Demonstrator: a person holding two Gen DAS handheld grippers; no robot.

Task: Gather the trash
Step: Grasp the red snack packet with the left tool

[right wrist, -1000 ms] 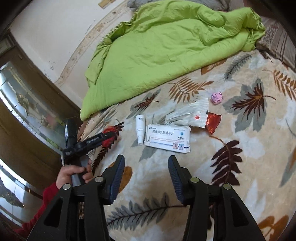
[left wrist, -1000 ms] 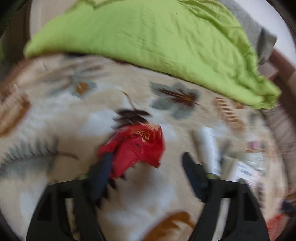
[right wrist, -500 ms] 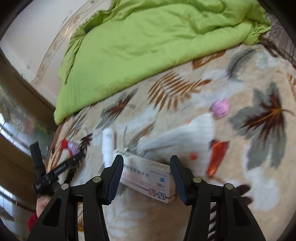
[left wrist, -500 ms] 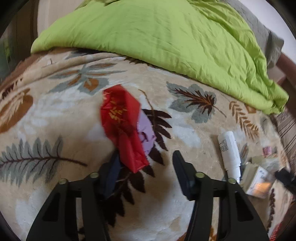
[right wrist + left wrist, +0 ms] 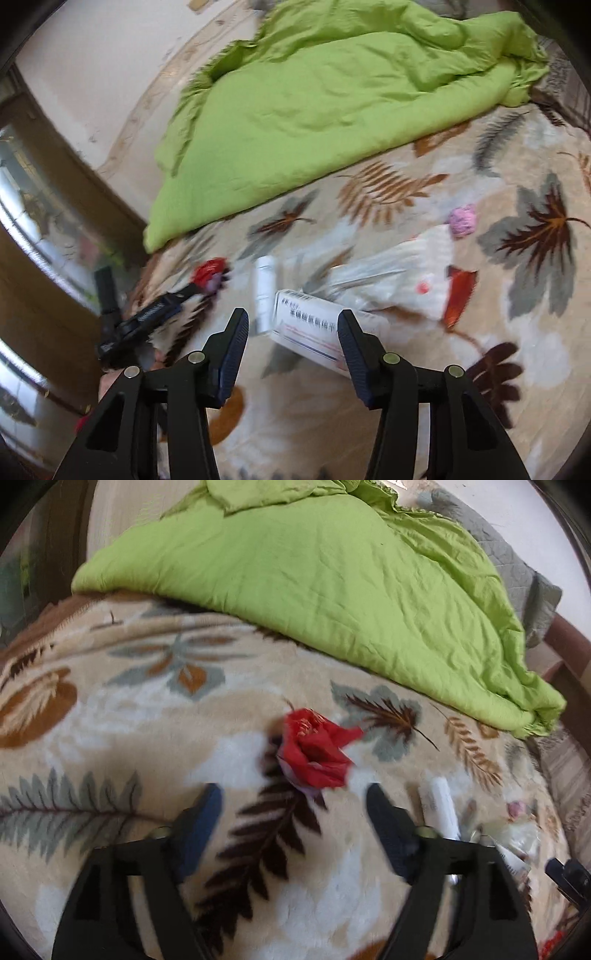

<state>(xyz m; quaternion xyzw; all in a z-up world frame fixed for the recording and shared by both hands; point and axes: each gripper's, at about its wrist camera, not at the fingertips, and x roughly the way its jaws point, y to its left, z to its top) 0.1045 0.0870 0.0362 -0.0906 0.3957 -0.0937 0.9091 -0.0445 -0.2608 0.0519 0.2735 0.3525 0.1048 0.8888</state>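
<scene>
The crumpled red wrapper (image 5: 316,755) lies on the leaf-patterned blanket (image 5: 110,738) just ahead of the spread, empty left gripper (image 5: 293,805), evidently lined up for pinching. The medicine box (image 5: 310,326) sits between the right gripper's (image 5: 291,332) open fingers.

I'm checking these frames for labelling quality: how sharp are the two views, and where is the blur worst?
Left wrist view: motion-smeared; the crumpled red wrapper and leaf-patterned blanket are soft, the green quilt crisper. Right wrist view: the white medicine box has streaked print, yet the right gripper itself is sharp. Both bow at the fisheye edges.
</scene>
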